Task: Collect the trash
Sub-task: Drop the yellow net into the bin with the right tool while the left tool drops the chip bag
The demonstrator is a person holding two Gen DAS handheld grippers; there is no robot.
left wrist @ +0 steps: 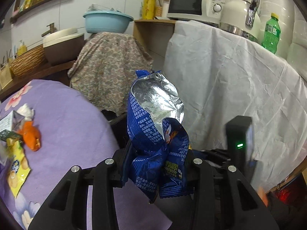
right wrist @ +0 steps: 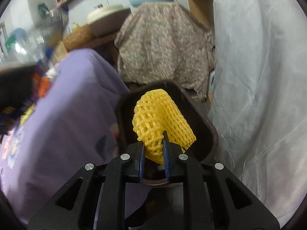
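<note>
My left gripper (left wrist: 156, 164) clamps a blue snack bag (left wrist: 155, 134) off the table's (left wrist: 76, 126) edge. My right gripper (right wrist: 153, 153) pinches a yellow foam net (right wrist: 161, 118) above the dark bin (right wrist: 209, 134). Carry step; next I judge: open over the bin.

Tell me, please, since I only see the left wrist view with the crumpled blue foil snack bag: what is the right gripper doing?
Observer: The right gripper is shut on a yellow foam mesh fruit sleeve.
Operator: Where is it relative to a bin?
Observer: It hangs over the mouth of a dark brown plastic bin.
Operator: Where does that bin stand?
Observer: Between the purple tablecloth and a white drape.
</note>
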